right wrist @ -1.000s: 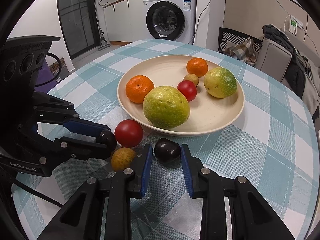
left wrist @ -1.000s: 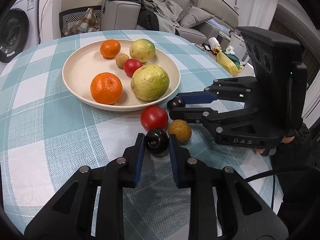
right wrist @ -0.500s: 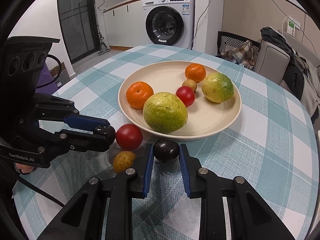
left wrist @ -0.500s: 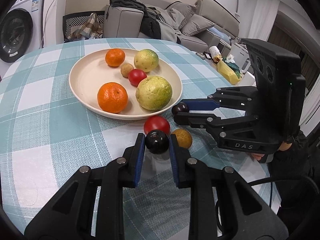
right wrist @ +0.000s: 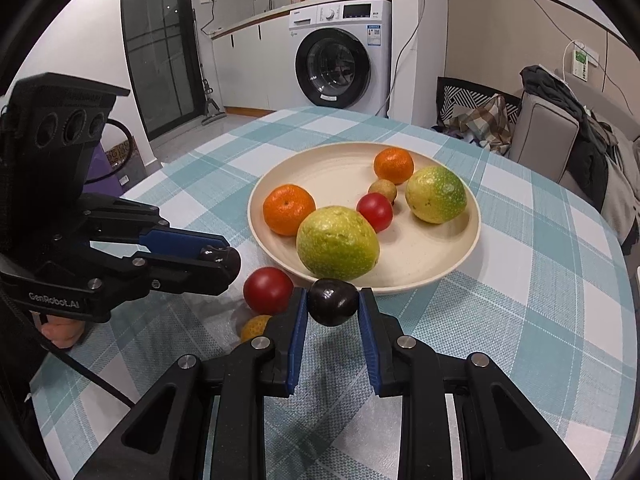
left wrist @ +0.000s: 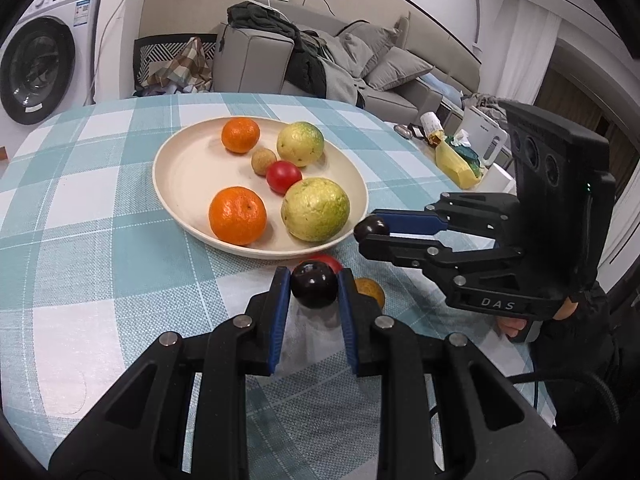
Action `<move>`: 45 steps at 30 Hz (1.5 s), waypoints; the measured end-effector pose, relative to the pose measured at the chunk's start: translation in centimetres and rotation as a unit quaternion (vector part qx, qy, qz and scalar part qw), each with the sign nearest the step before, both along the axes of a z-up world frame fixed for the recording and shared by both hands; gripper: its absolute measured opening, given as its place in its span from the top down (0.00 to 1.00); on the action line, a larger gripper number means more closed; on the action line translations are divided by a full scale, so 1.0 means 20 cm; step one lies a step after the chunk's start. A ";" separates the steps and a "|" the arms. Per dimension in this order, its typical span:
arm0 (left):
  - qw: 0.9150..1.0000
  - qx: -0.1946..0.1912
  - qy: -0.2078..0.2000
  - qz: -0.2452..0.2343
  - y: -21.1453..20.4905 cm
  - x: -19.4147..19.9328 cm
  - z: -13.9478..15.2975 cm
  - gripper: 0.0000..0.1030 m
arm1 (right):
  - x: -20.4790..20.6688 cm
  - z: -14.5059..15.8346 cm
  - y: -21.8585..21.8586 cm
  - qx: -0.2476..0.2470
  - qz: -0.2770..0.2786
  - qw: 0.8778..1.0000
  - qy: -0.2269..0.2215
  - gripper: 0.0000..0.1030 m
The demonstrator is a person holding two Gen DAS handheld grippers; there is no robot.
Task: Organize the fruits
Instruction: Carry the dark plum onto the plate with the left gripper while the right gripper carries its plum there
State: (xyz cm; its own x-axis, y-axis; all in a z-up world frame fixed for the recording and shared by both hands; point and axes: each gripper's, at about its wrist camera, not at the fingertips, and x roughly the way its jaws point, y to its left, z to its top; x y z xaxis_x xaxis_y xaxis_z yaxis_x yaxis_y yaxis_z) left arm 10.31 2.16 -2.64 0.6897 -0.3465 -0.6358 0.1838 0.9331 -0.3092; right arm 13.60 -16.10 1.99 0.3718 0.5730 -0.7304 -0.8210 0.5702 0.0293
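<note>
A cream plate (left wrist: 184,168) (right wrist: 460,252) on the checked tablecloth holds two oranges, two green-yellow fruits, a red tomato and a small brown fruit. My left gripper (left wrist: 314,292) (right wrist: 218,255) is shut on a dark plum (left wrist: 314,285), held above the cloth just short of the plate's near rim. My right gripper (right wrist: 333,303) (left wrist: 370,229) is shut on a second dark plum (right wrist: 333,301), held close to the plate's edge. A red tomato (right wrist: 268,290) (left wrist: 330,261) and a small yellow-brown fruit (right wrist: 256,327) (left wrist: 370,290) lie on the cloth beside the plate, between the two grippers.
The round table's edge (left wrist: 400,124) lies behind the plate. A washing machine (right wrist: 340,56), a sofa with clothes (left wrist: 280,60) and a yellow bag (left wrist: 456,164) stand beyond the table.
Both grippers have risen with their plums, which were lower near the cloth a second ago. The loose tomato and yellow-brown fruit have stayed put.
</note>
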 end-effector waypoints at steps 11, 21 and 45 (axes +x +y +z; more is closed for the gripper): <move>0.997 0.004 -0.048 0.053 0.06 -0.03 0.09 0.80 | 0.03 0.07 -0.06 0.041 -0.035 0.998 -0.020 0.74; 0.994 0.047 -0.065 0.081 0.01 0.02 0.12 0.79 | 0.06 0.08 -0.08 0.051 -0.070 0.996 -0.029 0.74; 0.991 0.070 -0.057 0.096 -0.03 0.26 0.05 0.79 | 0.12 0.07 -0.11 0.061 -0.095 0.994 -0.014 0.74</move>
